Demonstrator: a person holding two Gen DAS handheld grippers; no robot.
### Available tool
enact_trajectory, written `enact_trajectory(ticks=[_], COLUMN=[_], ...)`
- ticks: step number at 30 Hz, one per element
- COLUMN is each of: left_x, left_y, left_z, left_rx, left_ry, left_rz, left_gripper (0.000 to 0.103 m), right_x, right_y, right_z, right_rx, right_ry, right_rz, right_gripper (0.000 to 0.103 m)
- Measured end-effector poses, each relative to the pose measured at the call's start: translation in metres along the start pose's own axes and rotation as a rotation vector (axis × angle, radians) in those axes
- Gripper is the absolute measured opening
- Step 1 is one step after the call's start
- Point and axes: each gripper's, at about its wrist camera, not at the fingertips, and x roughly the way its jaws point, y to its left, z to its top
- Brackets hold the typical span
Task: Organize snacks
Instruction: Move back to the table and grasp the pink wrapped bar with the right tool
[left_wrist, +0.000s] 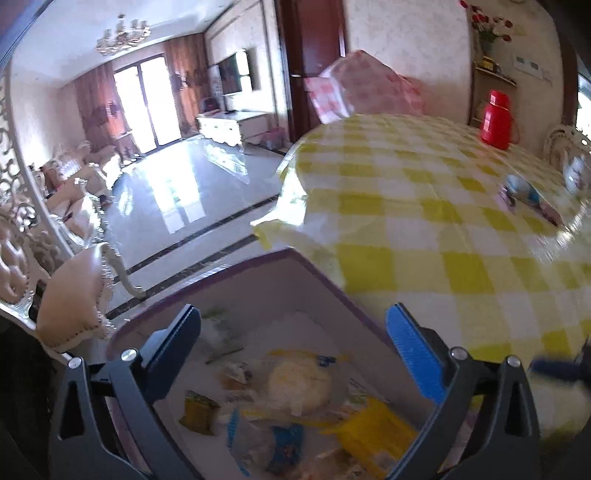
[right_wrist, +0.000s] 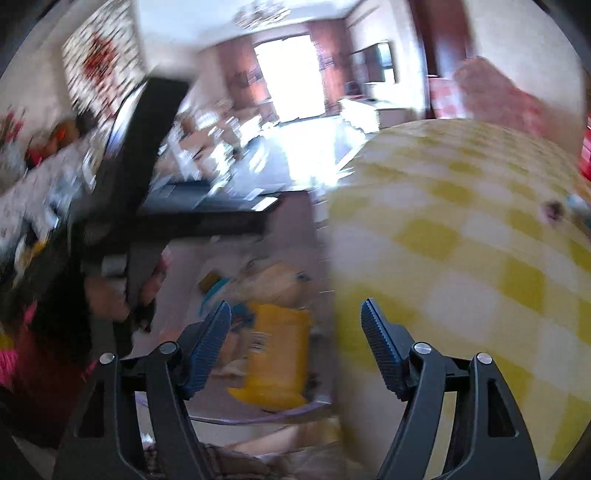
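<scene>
Left wrist view puts your left gripper (left_wrist: 293, 347) spread wide and empty above the box (left_wrist: 317, 273), where a yellow packet (left_wrist: 373, 424), a pale bun (left_wrist: 299, 384) and other wrapped snacks already lie. Your right gripper (right_wrist: 295, 332) also stands released with nothing between its fingers, over the box's edge beside the checked tablecloth (right_wrist: 461, 229). You seem between drops; next, probably reach toward the blue packet (left_wrist: 524, 192) on the far side of the table.

Below my fingers, the purple-rimmed box (left_wrist: 295, 266) holds loose snacks: a yellow packet (left_wrist: 373, 424), a pale round bun (left_wrist: 299, 384), a blue wrapper (left_wrist: 286, 448).
</scene>
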Motion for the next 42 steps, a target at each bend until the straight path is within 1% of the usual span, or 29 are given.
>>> enact_trajectory(ticks=[1,2,3,4,5,7,8,9,10,11,12,14,16,18,21,22,23,24,25,28,30,32,36,37,40,42], left_x=[0.002,0.004,0.007,0.009,0.011,0.017,0.020,0.023,0.026,0.031,0.034,0.049,0.066,0.085,0.107,0.111,0.112,0.110,0.110,0.118,0.117,0.116,0.110,0.109,0.109,0.110], left_y=[-0.006,-0.015,-0.022,-0.032,-0.048,-0.077,-0.092,-0.114,-0.134,-0.155,-0.168,-0.201,-0.232,-0.256,-0.277,-0.278,-0.276,-0.269,-0.265,-0.260,-0.260,-0.262,-0.276,-0.277,-0.275,-0.275], left_z=[0.000,0.000,0.001,0.002,0.004,0.011,0.015,0.022,0.030,0.038,0.043,0.056,0.066,0.073,0.081,0.085,0.088,0.090,0.089,0.089,0.088,0.090,0.090,0.090,0.090,0.089], left_rx=[0.001,-0.009,-0.018,-0.029,-0.032,-0.018,-0.005,0.014,0.032,0.048,0.053,0.058,0.037,-0.013,-0.098,-0.130,-0.165,-0.214,-0.238,-0.279,-0.289,-0.273,-0.182,-0.174,-0.178,-0.181], left_ry=[0.017,0.048,0.067,0.095,0.131,0.180,0.197,0.205,0.200,0.189,0.183,0.169,0.164,0.161,0.133,0.119,0.091,0.046,0.029,0.063,0.056,0.051,0.040,0.045,0.044,0.046], left_rz=[-0.033,-0.090,-0.125,-0.184,-0.253,-0.333,-0.372,-0.410,-0.426,-0.440,-0.449,-0.478,-0.487,-0.495,-0.461,-0.451,-0.451,-0.464,-0.471,-0.544,-0.558,-0.559,-0.566,-0.571,-0.578,-0.580], left_gripper=[0.101,0.101,0.101,0.101,0.101,0.101,0.101,0.101,0.101,0.101,0.101,0.101,0.101,0.101,0.101,0.101,0.101,0.101,0.101,0.101,0.101,0.101,0.101,0.101,0.101,0.101], right_x=[-0.008,-0.014,-0.025,-0.034,-0.047,-0.061,-0.067,-0.074,-0.078,-0.082,-0.089,-0.103,-0.114,-0.118,-0.121,-0.120,-0.118,-0.116,-0.106,-0.085,-0.071,-0.052,-0.015,-0.007,0.018,0.020], right_y=[-0.015,-0.026,-0.043,-0.054,-0.072,-0.098,-0.112,-0.130,-0.142,-0.152,-0.167,-0.195,-0.217,-0.237,-0.266,-0.273,-0.281,-0.292,-0.301,-0.323,-0.334,-0.344,-0.354,-0.356,-0.361,-0.363], right_z=[0.001,0.001,0.000,-0.002,-0.004,-0.008,-0.011,-0.015,-0.018,-0.021,-0.024,-0.030,-0.036,-0.039,-0.034,-0.033,-0.031,-0.028,-0.021,0.001,0.015,0.033,0.062,0.068,0.081,0.084], right_rx=[0.032,0.054,0.088,0.111,0.142,0.180,0.202,0.229,0.249,0.267,0.293,0.366,0.427,0.482,0.495,0.500,0.509,0.518,0.513,0.449,0.414,0.360,0.243,0.215,0.126,0.104], right_ry=[-0.009,-0.010,-0.015,-0.029,-0.049,-0.061,-0.060,-0.053,-0.048,-0.048,-0.055,-0.074,-0.090,-0.097,-0.093,-0.087,-0.080,-0.069,-0.055,-0.010,0.006,0.033,0.098,0.113,0.198,0.207], right_rz=[-0.020,-0.035,-0.070,-0.101,-0.158,-0.232,-0.272,-0.330,-0.372,-0.410,-0.449,-0.481,-0.507,-0.517,-0.570,-0.572,-0.571,-0.570,-0.574,-0.588,-0.591,-0.583,-0.603,-0.605,-0.614,-0.585], right_gripper=[0.075,0.075,0.076,0.076,0.077,0.082,0.083,0.083,0.083,0.083,0.083,0.084,0.085,0.085,0.086,0.086,0.086,0.086,0.086,0.086,0.086,0.086,0.086,0.086,0.086,0.085])
